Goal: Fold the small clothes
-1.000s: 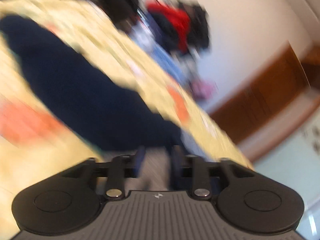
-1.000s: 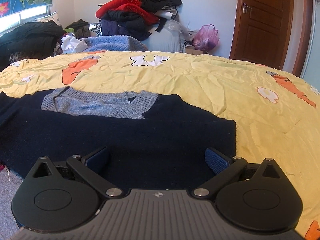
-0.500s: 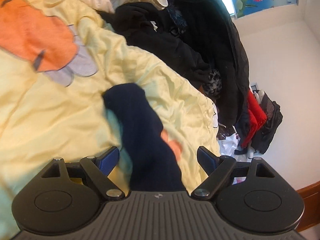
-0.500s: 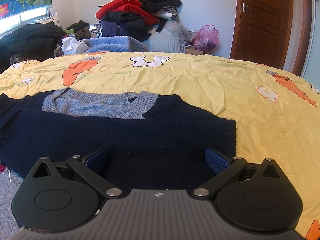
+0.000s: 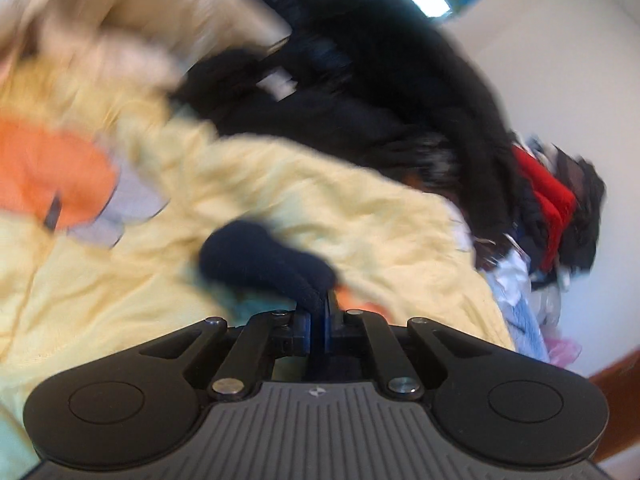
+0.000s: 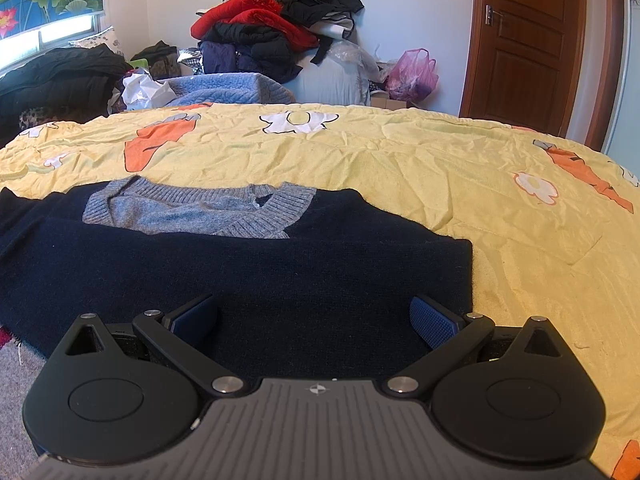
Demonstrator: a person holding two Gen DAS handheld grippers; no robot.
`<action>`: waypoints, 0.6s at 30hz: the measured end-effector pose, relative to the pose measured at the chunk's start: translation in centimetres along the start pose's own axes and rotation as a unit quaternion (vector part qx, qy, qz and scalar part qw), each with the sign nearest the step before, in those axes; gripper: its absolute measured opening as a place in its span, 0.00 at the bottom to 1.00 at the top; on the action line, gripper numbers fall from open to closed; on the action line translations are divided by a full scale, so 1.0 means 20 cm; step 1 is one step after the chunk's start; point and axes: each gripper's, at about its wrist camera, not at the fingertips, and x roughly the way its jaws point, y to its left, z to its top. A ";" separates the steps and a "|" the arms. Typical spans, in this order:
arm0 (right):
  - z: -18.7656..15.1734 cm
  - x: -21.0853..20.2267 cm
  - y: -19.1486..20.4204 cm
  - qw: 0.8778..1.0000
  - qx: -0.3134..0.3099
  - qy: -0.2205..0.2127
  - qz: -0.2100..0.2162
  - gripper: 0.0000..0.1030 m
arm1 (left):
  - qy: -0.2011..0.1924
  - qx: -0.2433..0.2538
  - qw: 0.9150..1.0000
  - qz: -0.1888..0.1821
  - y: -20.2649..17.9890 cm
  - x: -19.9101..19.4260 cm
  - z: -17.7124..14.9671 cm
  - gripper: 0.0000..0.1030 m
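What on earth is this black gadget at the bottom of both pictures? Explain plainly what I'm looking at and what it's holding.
Those are two hand-held grippers; a person carries one in each hand, and each has a wide-angle camera looking forward along its two fingers. So each picture is taken from one gripper.

The blurred picture is from the left gripper. Its jaws are shut on the sleeve of a navy sweater, lying over the yellow bedspread.

The sharp picture is from the right gripper. Its jaws stand wide open and hold nothing; it hovers over the navy sweater, which lies flat on the bedspread, its grey collar facing away. Behind the bed are a clothes pile, a pink bag and a brown door.
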 end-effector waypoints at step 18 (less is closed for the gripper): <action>0.00 0.00 -0.01 1.000 0.018 -0.006 0.012 1.00 | 0.052 0.609 0.759 -0.227 -0.96 -0.71 -1.78 0.26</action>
